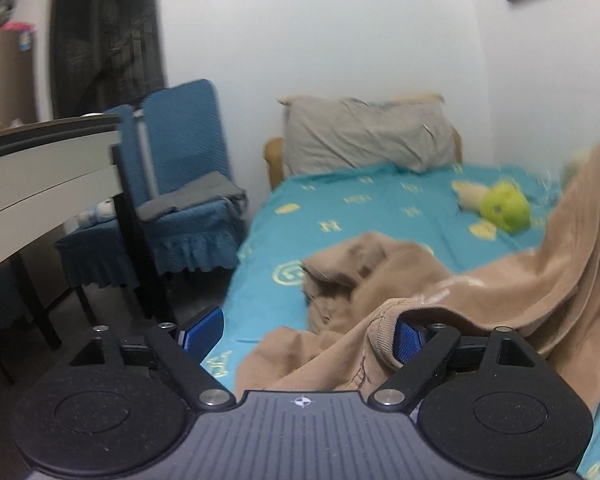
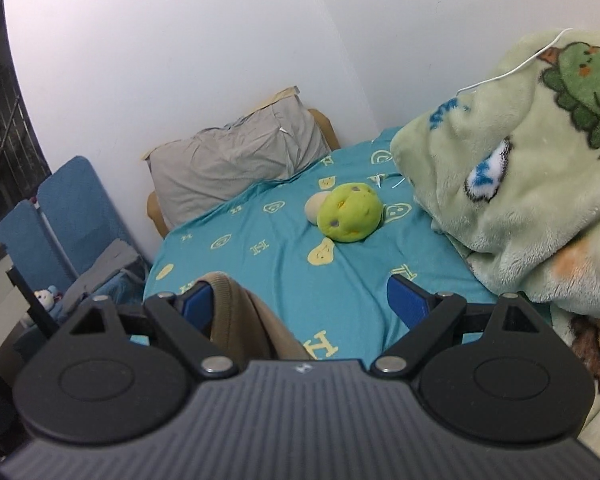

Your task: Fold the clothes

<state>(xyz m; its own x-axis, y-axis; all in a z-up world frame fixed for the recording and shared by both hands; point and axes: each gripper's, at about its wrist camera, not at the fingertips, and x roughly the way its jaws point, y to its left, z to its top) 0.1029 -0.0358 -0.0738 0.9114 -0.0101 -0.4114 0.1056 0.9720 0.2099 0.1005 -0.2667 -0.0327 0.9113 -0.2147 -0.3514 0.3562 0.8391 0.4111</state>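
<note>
Through my left wrist camera, my left gripper [image 1: 302, 334] stands with its jaws wide apart, blue pads at either side. The tan sweater [image 1: 440, 300] lies rumpled on the teal bedsheet [image 1: 340, 216], and its ribbed hem drapes over my right-hand pad, so cloth sits inside the opening without being pinched. One part of the garment rises toward the right edge of the view (what lifts it there is cut off and blurred). Beyond it a green plush toy [image 1: 504, 206] rests on the sheet, and a grey pillow [image 1: 368, 136] leans at the head of the bed. Off to the left stand a blue covered chair [image 1: 184, 184] and the edge of a table [image 1: 44, 168].

Through my right wrist camera, my right gripper [image 2: 300, 302] is likewise spread open. A fold of the tan sweater [image 2: 240, 312] hangs against the inner face of the left-hand pad, with nothing closing on it from the other side. Ahead lie the bedsheet [image 2: 260, 240], the plush toy [image 2: 350, 212] and the pillow [image 2: 236, 160]. A pale green fleece blanket [image 2: 520, 180] with a dinosaur print is heaped on the right.
</note>
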